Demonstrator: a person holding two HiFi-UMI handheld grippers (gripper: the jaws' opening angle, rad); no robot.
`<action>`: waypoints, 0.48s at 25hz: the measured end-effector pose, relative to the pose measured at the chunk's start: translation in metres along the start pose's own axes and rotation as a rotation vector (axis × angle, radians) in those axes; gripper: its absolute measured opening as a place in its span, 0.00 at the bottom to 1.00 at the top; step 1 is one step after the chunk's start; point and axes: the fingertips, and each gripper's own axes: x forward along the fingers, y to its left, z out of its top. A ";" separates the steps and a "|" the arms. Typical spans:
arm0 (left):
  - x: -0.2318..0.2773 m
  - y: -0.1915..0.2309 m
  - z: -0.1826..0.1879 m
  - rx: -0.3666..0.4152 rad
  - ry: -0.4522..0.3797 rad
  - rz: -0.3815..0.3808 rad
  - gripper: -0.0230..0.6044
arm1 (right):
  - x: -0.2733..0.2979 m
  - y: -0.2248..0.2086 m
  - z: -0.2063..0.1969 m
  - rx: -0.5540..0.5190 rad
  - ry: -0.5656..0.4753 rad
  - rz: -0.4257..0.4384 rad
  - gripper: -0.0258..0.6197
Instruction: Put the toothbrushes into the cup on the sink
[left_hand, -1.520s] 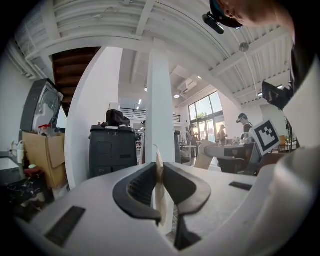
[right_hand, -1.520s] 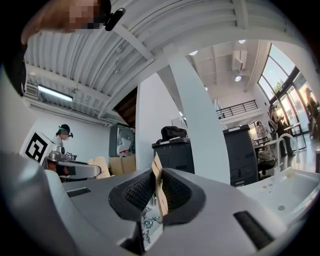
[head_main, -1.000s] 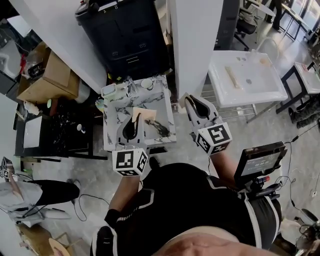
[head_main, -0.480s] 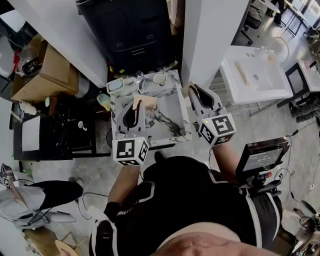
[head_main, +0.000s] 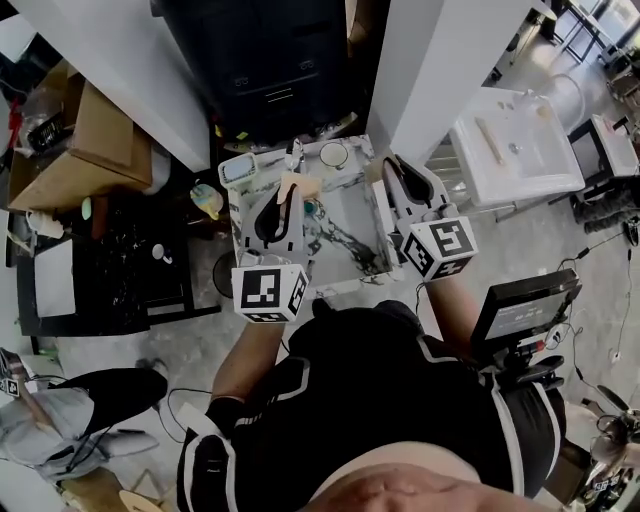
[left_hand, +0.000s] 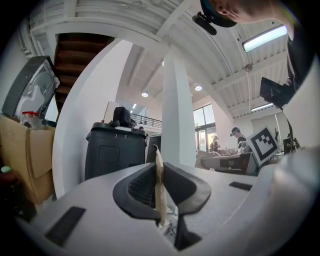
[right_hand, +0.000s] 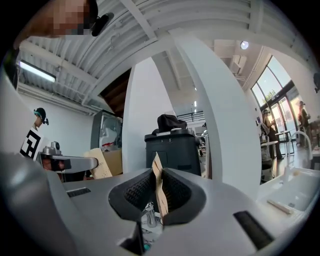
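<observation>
head view, left gripper (head_main: 278, 200): is pinching a tan card piece (head_main: 298, 187) and hovering over the marbled sink (head_main: 350, 225), marker cube towards the person.
head view, right gripper (head_main: 395, 172): is hovering over the sink's right rim, pointing at the white pillar (head_main: 440, 70).
head view, cup (head_main: 333, 154): is standing upright on the sink's back edge, just right of the faucet (head_main: 293, 155) and apart from both grippers.
head view, toothbrushes: cannot tell. A small teal item (head_main: 312, 208) is lying in the basin, too small to name.
left gripper view, left gripper (left_hand: 161, 170): jaws are pressing from both sides on the thin card piece (left_hand: 159, 200), which is standing on edge and sticking out past the tips.
left gripper view, background: a black bin (left_hand: 112, 155) is standing ahead, left of the pillar (left_hand: 177, 115).
right gripper view, right gripper (right_hand: 159, 175): jaws are clamping a second tan card piece (right_hand: 158, 192), also on edge.
right gripper view, faucet (right_hand: 148, 215): is showing below the jaws.
right gripper view, bin (right_hand: 172, 150): is standing straight ahead.
</observation>
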 end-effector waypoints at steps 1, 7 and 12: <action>0.001 0.004 -0.002 -0.001 0.003 -0.002 0.11 | 0.004 0.002 0.000 -0.001 -0.006 0.004 0.12; 0.018 0.020 -0.017 0.003 0.027 0.052 0.11 | 0.031 0.000 0.000 -0.008 -0.006 0.040 0.12; 0.032 0.021 -0.028 -0.031 0.057 0.100 0.11 | 0.053 -0.009 -0.007 -0.037 0.000 0.106 0.12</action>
